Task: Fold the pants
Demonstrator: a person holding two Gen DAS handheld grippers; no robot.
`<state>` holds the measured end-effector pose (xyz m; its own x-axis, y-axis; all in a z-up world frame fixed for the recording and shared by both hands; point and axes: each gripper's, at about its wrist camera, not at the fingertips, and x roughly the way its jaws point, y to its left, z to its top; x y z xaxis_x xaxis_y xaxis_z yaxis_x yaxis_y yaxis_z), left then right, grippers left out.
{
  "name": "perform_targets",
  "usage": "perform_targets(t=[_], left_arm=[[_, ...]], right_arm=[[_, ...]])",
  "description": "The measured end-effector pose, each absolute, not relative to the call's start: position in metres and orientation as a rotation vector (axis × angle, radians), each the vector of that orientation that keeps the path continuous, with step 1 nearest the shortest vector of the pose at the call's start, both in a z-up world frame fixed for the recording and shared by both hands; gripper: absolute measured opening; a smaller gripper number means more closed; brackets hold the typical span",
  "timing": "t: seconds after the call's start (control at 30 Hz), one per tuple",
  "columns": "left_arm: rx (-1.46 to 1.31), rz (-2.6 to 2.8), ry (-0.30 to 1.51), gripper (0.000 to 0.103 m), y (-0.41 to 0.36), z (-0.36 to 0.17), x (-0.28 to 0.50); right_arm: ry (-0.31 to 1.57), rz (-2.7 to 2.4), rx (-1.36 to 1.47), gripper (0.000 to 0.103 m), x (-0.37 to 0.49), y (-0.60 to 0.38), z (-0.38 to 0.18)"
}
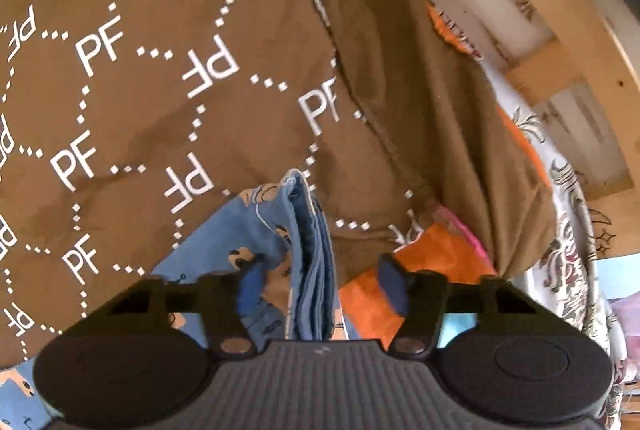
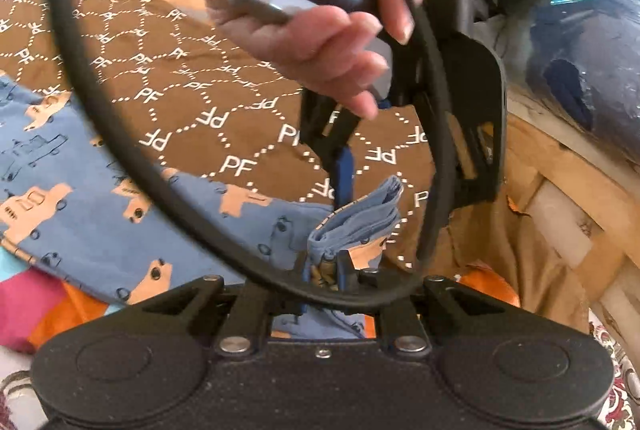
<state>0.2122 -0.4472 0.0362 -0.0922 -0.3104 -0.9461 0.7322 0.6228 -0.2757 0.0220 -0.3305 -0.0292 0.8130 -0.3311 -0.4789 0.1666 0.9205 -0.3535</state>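
a brown blanket (image 1: pixel 168 70) printed with white "pf" letters and dotted hexagons is covering most of the surface. an orange cloth (image 1: pixel 436 254) is peeking out beside its edge, a floral white sheet (image 1: pixel 568 214) is hanging near the wooden frame (image 1: pixel 532 6), and a blue plastic-wrapped bundle (image 2: pixel 580 70) is sitting behind.

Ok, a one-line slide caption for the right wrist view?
Right gripper pinches the blue truck-print pants' bunched edge over a brown PF-patterned bedspread.
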Motion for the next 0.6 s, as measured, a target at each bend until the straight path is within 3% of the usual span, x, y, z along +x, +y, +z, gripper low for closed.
perform_targets(t=[0.07, 0.13, 0.2, 0.6], left_arm=[[0.376, -0.895, 1.406, 0.048, -0.443, 0.035, 0.213], [0.371, -0.894, 1.395, 0.025, -0.439, 0.034, 0.212], [0.353, -0.889, 1.387, 0.013, -0.43, 0.035, 0.212], [0.019, -0.885, 1.331, 0.01, -0.298, 0.061, 0.222]], right_arm=[[0.563, -0.264, -0.305, 0.014, 0.021, -0.33, -0.029], [0.564, -0.258, -0.308, 0.014, 0.02, -0.329, -0.029], [0.567, -0.254, -0.308, 0.014, 0.018, -0.328, -0.028], [0.471, -0.102, -0.385, 0.013, -0.002, -0.282, -0.011]])
